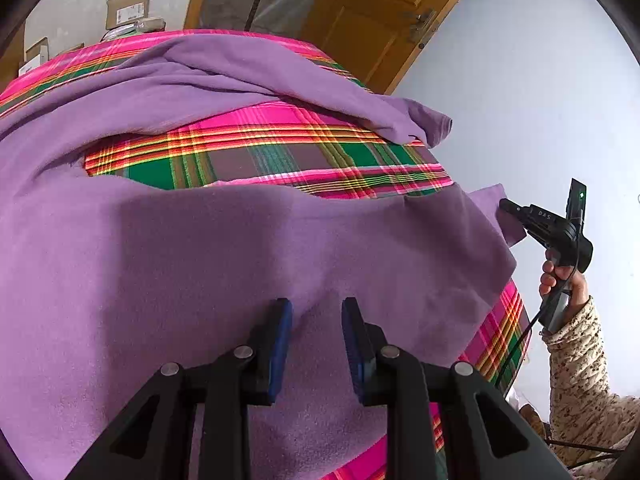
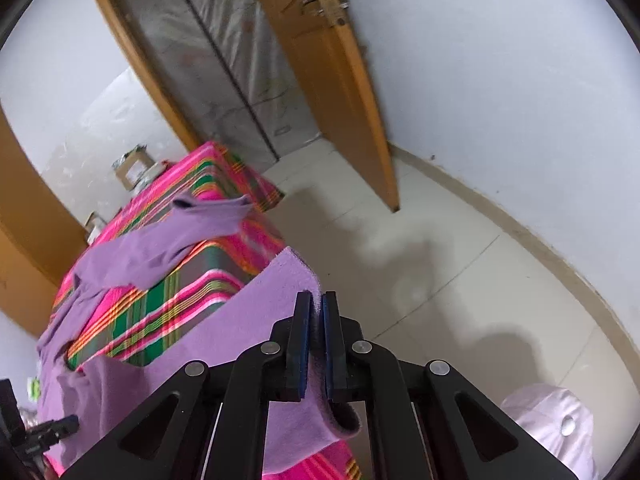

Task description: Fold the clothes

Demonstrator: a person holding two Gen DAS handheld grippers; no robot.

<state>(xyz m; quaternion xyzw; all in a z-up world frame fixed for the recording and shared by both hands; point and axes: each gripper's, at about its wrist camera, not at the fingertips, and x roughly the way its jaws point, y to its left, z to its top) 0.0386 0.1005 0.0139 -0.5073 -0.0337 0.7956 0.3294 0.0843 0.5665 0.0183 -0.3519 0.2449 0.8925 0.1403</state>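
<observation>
1. Plaid-covered table (image 1: 256,152): purple garment (image 1: 248,248) sprawled across it, still bunched, no finished fold visible.
2. Right gripper (image 2: 317,300): clamped on the garment's corner at the table edge.
3. Left gripper (image 1: 316,308): jaws apart, fabric bunched between, grip unclear.
4. Left: all folds.

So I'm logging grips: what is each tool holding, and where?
Right tool: shut on the purple garment at its edge. Left tool: open over the garment, holding nothing.
</observation>
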